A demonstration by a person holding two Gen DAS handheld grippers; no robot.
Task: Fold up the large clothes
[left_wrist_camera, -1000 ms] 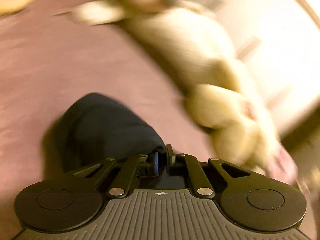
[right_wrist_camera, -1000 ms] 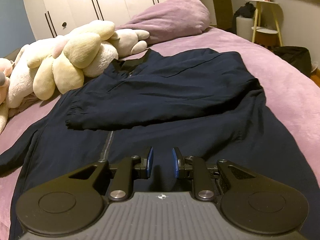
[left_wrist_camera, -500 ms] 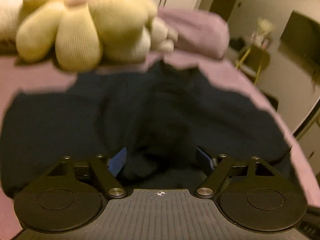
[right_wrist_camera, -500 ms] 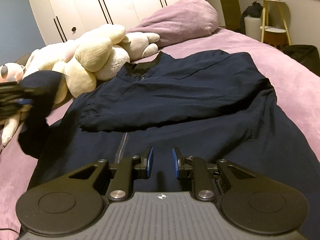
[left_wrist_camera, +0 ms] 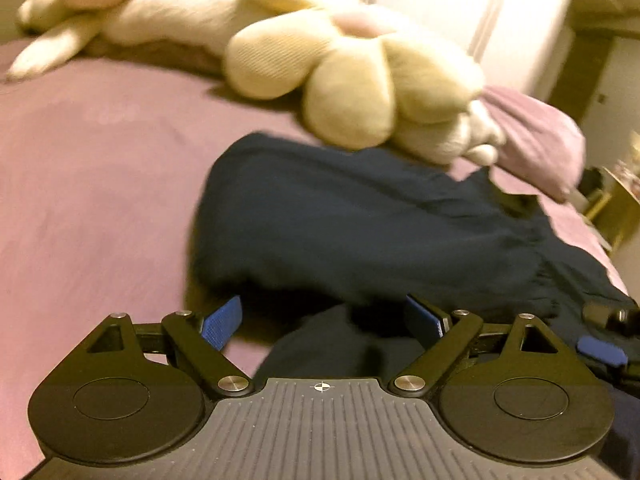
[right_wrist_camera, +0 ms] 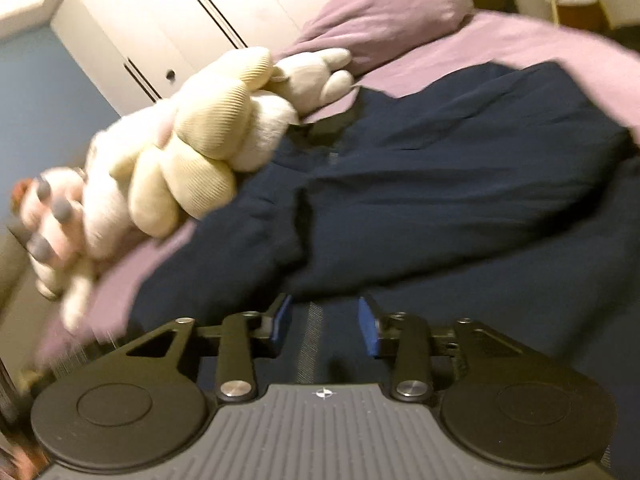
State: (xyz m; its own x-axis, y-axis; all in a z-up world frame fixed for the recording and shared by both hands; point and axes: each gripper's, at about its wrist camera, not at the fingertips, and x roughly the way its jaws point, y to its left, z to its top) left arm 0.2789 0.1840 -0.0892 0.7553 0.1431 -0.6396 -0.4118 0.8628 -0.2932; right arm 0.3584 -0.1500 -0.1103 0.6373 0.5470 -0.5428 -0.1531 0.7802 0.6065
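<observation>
A large navy jacket [right_wrist_camera: 460, 208] lies spread on the purple bed [left_wrist_camera: 100, 184], with both sleeves folded across its front. In the left wrist view the folded left sleeve [left_wrist_camera: 360, 232] lies just beyond my left gripper [left_wrist_camera: 324, 320], which is open wide and empty over the jacket's left edge. My right gripper [right_wrist_camera: 325, 326] is open and empty, low over the jacket's zipper [right_wrist_camera: 311, 336] near the hem. Its tip also shows at the right edge of the left wrist view [left_wrist_camera: 604, 336].
Cream plush toys [left_wrist_camera: 352, 68] lie on the bed left of the jacket, also seen in the right wrist view [right_wrist_camera: 200, 160]. A purple pillow [right_wrist_camera: 384, 4] is at the head. White wardrobe doors [right_wrist_camera: 192, 24] stand behind. A small side table [left_wrist_camera: 616, 200] is at the right.
My left gripper carried the left sleeve over the jacket's front, opened and let it go, then drew back left. My right gripper opened wider and tilted.
</observation>
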